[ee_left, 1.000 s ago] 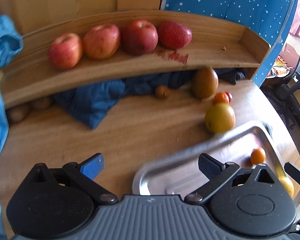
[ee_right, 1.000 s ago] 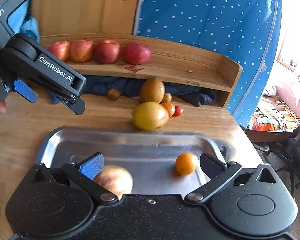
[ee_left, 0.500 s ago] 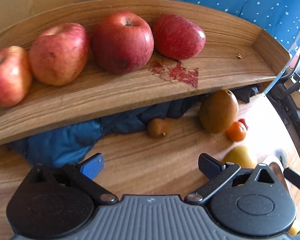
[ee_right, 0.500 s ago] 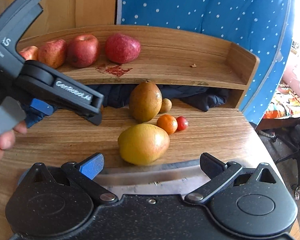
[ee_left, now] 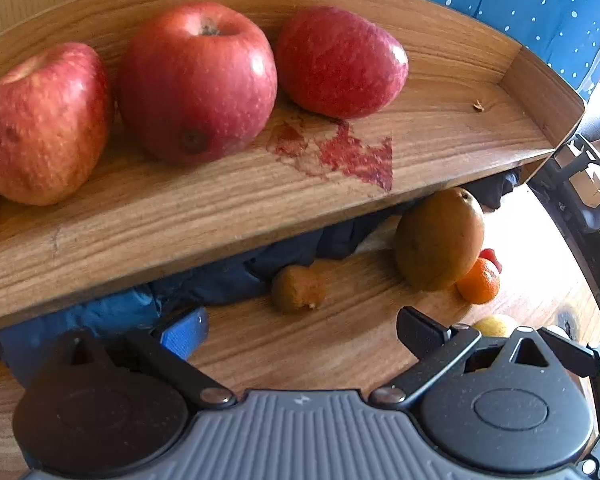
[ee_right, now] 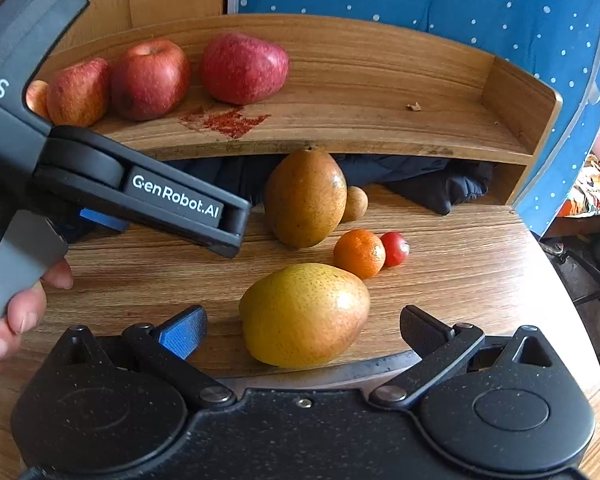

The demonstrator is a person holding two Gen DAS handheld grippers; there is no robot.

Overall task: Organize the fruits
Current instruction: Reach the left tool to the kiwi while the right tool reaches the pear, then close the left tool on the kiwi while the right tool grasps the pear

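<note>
**Both grippers spread wide near the wooden shelf**

The left gripper [ee_left: 302, 326] hangs with its jaws apart and empty just below the shelf [ee_left: 260, 196], where red apples [ee_left: 196, 80] sit in a row. The right gripper [ee_right: 302, 326] is also spread and empty, with a yellow pear [ee_right: 304, 314] on the table between its fingers, in front of the shelf. A brown pear [ee_right: 305, 197], an orange [ee_right: 359, 253] and a small tomato [ee_right: 394, 249] lie nearer the shelf.

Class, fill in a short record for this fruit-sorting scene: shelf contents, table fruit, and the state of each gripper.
shelf: red apples in a row, a red stain in front of them
table: yellow pear nearest, brown pear upright, small orange, cherry tomato
under shelf: dark blue cloth
left gripper: open, empty
right gripper: open, yellow pear between its jaws, not clamped
</note>
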